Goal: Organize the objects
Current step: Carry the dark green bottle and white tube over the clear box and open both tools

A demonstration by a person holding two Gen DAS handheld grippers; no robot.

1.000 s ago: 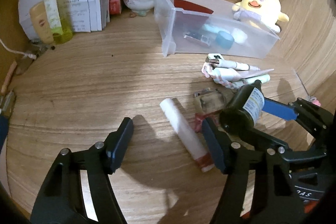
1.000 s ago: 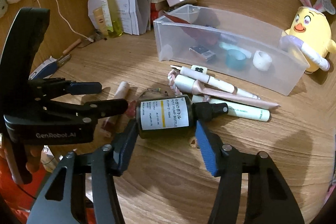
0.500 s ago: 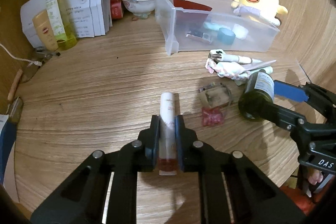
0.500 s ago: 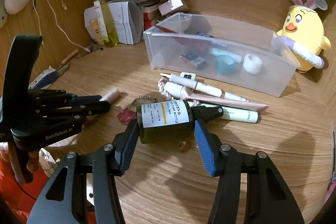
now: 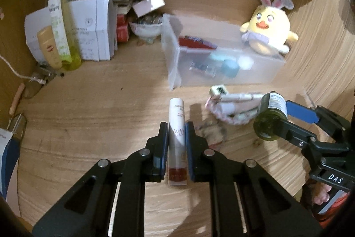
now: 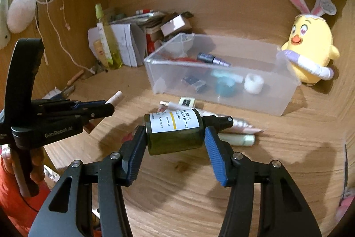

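Both grippers holding stuff near the clear bin [image 6: 286, 101]

Left gripper [image 5: 176, 137] is clamping the white tube [image 5: 176, 126]; right gripper [image 6: 174, 137] is squeezing the dark pump bottle [image 6: 175, 133], label readable only right-side. Both probably lifted.

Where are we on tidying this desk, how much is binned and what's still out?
Done: the clear bin already holds a teal cap, a white roll and a few small items. In hand: the left gripper clamps the white tube; the right gripper clamps the dark pump bottle. Left: both need binning, plus the loose tubes lying on the desk in front of the bin.
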